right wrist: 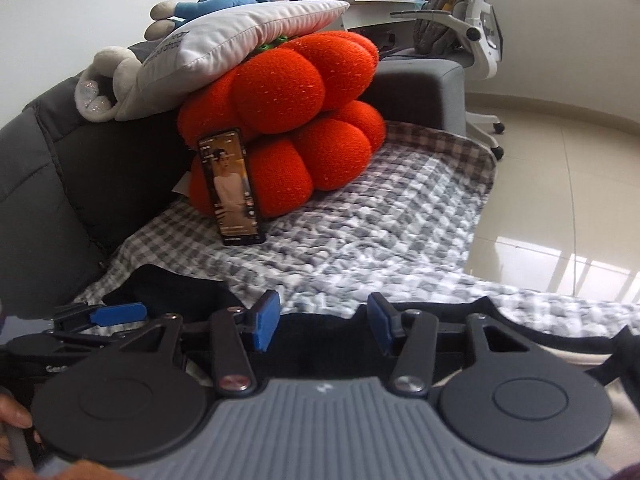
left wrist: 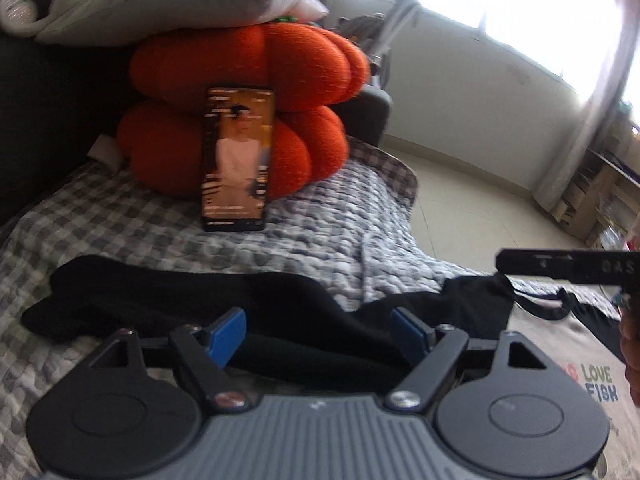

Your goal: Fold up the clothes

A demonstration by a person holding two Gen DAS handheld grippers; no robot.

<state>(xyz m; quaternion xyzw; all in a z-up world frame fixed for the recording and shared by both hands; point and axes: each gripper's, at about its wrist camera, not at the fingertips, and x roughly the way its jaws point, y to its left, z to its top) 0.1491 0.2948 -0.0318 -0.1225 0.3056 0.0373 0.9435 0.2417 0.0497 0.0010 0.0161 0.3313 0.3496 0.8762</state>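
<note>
A grey sofa (right wrist: 48,168) fills the back of both views, its seat covered by a checked quilt (right wrist: 380,216). Two orange pumpkin cushions (right wrist: 288,120) are stacked against the backrest with a white pillow (right wrist: 240,36) on top, and a phone (right wrist: 232,188) with a lit screen leans against the lower cushion.

The black garment (left wrist: 200,304) lies spread low across the near part of the quilt, loosely rumpled, not in a neat fold. Its right end, with a thin strap or loop (left wrist: 548,300), rests over a beige printed shirt (left wrist: 560,360) at the lower right of the left wrist view.

The left tool (left wrist: 320,332) hangs just above the black cloth, blue pads apart with nothing between them. The right tool (right wrist: 324,320) is likewise spread wide over the same dark fabric, gripping nothing.

The garment looks light, limp and thin; it should drape and slide rather than hold a crease. I judge a hem or corner the best place to pinch, taking both layers, since a hold mid-panel would bunch the cloth. The strap could snag on a pad.
</note>
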